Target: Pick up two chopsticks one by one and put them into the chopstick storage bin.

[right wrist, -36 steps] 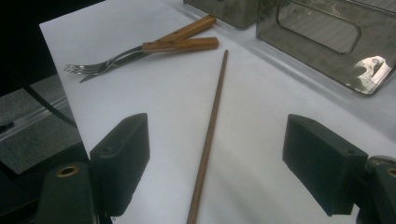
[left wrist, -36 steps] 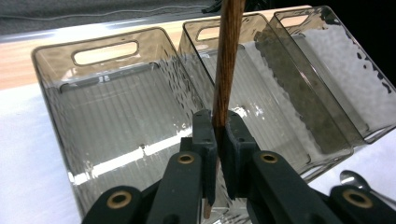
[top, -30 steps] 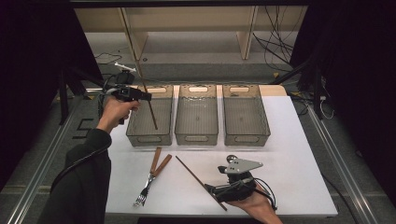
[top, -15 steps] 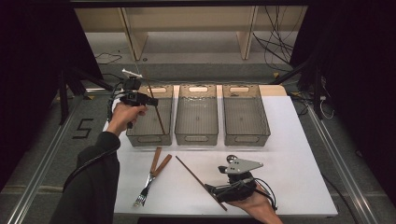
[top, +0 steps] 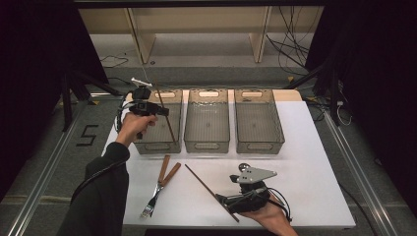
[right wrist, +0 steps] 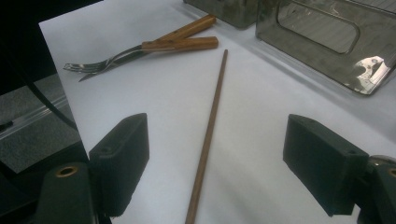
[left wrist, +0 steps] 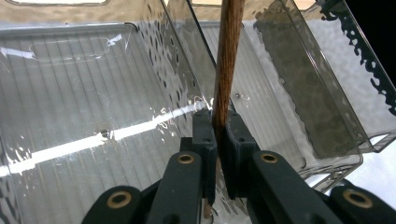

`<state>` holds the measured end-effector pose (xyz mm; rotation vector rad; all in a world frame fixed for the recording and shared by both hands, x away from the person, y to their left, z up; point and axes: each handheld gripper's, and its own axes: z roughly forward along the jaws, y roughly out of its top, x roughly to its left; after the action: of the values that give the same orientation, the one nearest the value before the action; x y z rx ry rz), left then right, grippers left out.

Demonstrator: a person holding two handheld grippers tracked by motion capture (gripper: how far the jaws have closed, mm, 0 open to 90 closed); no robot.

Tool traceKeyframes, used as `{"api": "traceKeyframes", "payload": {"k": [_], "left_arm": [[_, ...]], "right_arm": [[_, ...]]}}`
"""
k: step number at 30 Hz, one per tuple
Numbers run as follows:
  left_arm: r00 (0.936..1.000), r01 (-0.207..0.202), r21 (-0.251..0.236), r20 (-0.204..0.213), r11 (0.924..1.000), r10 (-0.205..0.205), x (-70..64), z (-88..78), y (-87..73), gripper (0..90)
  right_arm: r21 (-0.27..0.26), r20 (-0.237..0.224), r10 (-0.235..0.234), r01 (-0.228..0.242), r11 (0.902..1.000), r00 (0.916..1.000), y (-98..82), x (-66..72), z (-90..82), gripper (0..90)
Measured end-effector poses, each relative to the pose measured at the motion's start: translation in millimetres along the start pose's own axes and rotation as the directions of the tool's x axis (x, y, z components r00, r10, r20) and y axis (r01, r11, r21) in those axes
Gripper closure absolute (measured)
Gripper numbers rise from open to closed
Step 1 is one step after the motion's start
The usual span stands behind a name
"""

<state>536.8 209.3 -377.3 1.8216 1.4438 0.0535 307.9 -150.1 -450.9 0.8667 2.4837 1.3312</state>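
My left gripper (top: 161,110) hangs over the left clear bin (top: 147,144), shut on a brown wooden chopstick (top: 169,129) that slants down into the bin. In the left gripper view the jaws (left wrist: 218,135) pinch the chopstick (left wrist: 224,70) above the bin's ribbed floor (left wrist: 93,102). My right gripper (top: 221,200) rests at the front of the white table, open. A second chopstick (right wrist: 210,121) lies flat on the table between the right gripper's (right wrist: 219,158) spread jaws, not touched.
Three clear bins stand in a row at the back: left, middle (top: 206,145) and right (top: 259,146). A fork and a knife with wooden handles (top: 161,182) lie left of the loose chopstick (top: 201,182). Open white table (top: 314,162) lies to the right.
My left hand has moved a little right and down with the chopstick, lowering it toward the left bin. The right gripper has stayed in place.
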Motion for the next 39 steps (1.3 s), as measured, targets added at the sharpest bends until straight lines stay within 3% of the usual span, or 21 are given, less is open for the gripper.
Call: {"api": "traceKeyframes", "payload": {"k": [7, 17, 24, 27, 30, 36, 39], "left_arm": [[0.9999, 0.010, 0.019, 0.009, 0.9998, -0.010, -0.2, 5.9, -3.3, 84.9], [0.9996, 0.025, 0.043, -0.011, 0.9987, -0.025, 0.2, 11.8, -4.2, 84.7], [0.9984, 0.047, 0.025, -0.032, 0.9986, -0.046, 2.4, 13.6, -4.3, 82.7], [0.9971, 0.069, 0.040, -0.035, 0.9968, -0.068, 4.2, 13.6, -2.3, 59.1], [0.9956, 0.071, 0.065, -0.066, 0.9954, -0.067, 4.1, 12.9, -1.4, 40.3], [0.9938, 0.058, 0.054, -0.098, 0.9969, -0.052, -0.7, 8.4, -1.2, 26.0], [0.9937, 0.049, 0.042, -0.103, 0.9979, -0.045, -3.8, 4.5, -1.6, 23.6]], "right_arm": [[0.000, -0.002, 0.001, -0.001, 1.0000, 1.0000, -0.1, 0.0, 0.6, 23.4], [0.001, -0.003, 0.000, 0.000, 1.0000, 1.0000, -0.2, 0.2, 0.8, 23.4], [0.002, -0.005, 0.000, 0.000, 1.0000, 1.0000, -0.2, 0.0, 0.7, 23.4], [0.003, -0.005, 0.000, 0.000, 1.0000, 1.0000, -0.3, -0.1, 0.7, 23.5], [0.005, -0.007, -0.001, 0.001, 1.0000, 1.0000, -0.3, -0.3, 0.9, 23.5], [0.009, -0.008, -0.004, 0.004, 0.9999, 1.0000, -0.4, 0.4, 1.4, 23.5], [0.012, -0.007, -0.001, 0.001, 0.9999, 1.0000, -0.4, 0.7, 1.6, 23.5]]}}
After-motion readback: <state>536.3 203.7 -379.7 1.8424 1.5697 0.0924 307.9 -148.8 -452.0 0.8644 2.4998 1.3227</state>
